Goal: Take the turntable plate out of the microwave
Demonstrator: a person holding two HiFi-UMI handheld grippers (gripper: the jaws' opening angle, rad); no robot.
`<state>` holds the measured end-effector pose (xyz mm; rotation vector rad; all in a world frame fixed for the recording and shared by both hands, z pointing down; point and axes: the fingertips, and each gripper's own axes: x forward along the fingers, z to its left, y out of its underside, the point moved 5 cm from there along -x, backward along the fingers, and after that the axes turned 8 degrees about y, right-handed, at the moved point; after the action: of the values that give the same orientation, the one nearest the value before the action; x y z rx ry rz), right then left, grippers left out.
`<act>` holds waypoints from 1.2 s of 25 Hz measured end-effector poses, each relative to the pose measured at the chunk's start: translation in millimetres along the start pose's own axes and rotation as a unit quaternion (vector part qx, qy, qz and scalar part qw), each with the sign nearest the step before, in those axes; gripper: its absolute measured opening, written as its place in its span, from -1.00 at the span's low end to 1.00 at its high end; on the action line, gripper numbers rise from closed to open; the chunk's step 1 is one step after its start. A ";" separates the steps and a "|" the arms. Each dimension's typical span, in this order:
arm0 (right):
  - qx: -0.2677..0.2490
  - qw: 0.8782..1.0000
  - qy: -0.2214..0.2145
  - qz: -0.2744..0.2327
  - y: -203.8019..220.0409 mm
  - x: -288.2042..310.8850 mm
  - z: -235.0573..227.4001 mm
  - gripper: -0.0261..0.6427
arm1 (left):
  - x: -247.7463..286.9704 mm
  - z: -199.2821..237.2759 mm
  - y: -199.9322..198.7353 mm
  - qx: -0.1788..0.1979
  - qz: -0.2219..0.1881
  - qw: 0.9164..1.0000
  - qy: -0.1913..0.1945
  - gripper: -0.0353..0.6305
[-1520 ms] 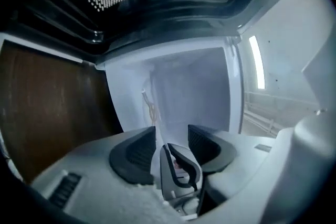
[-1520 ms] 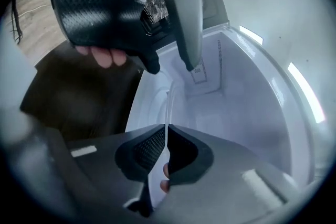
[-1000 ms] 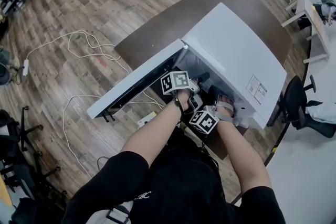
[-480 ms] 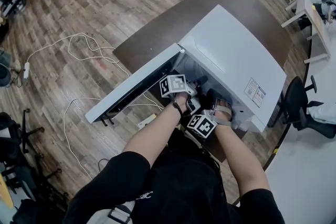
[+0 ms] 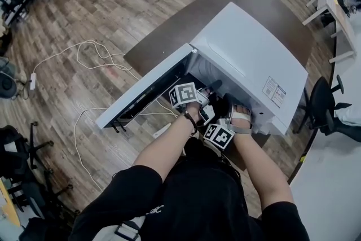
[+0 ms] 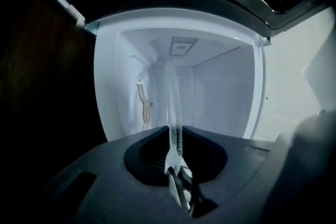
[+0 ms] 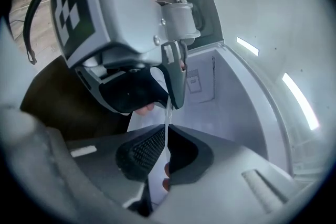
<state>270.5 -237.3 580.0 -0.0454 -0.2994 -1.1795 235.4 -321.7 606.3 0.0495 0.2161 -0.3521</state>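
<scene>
Plate [image 6: 171, 105] sits pinched at its rim by left gripper [image 6: 174, 140] and right gripper [image 7: 165, 140], reaching ahead of the jaws into the microwave [image 5: 248, 53]; I'd draw both back together, evenly, without twisting the glass

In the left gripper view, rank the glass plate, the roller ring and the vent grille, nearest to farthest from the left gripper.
1. Glass plate, clamped in the left gripper.
2. Roller ring, left of the plate, farther in.
3. Vent grille, farthest in, top middle.

The right tongs [image 7: 166, 131] clamp the turntable plate [image 7: 167, 114] edge-on.
</scene>
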 end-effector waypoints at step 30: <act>-0.026 0.997 0.008 -0.067 -48.2 -151.0 2.6 -0.84 | -129.8 -71.7 76.0 0.012 -0.052 0.999 0.004 -0.76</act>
<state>173.5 -119.0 538.2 -0.0626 -0.2605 -1.3197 128.4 -200.7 565.5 0.0643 0.2230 -0.4575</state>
